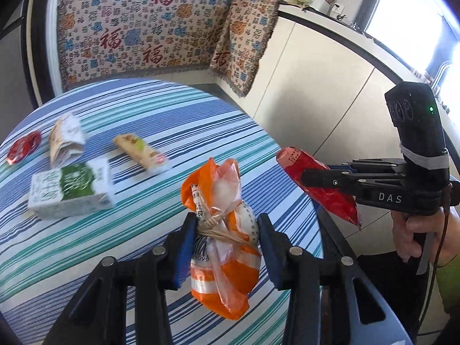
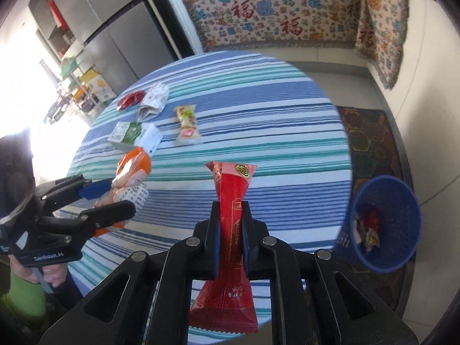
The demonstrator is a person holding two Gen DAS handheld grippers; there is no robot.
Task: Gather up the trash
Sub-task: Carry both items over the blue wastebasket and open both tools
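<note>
Above the striped table (image 1: pixel 86 258), my left gripper (image 1: pixel 227 230) clamps the tied orange bag (image 1: pixel 224 258); my right gripper (image 2: pixel 231 224) pinches the red wrapper (image 2: pixel 230 215) flat, both lifted clear, presumably bound for the blue basket (image 2: pixel 402 201) beside the table.

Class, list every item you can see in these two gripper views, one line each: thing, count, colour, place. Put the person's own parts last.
Orange bag: 1, orange and white, tied, in the left gripper.
Red wrapper: 1, red, in the right gripper.
Carton: 1, green and white, on the table.
Snack packet: 1, cream, mid-table.
Folded packet: 1, white and tan, far side.
Small red wrapper: 1, red, beside the folded packet.
Table: 1, blue-striped cloth.
Basket: 1, blue, beside the table, trash inside.
Left gripper: 1, black, closed on the bag.
Right gripper: 1, black, closed on the wrapper.
</note>
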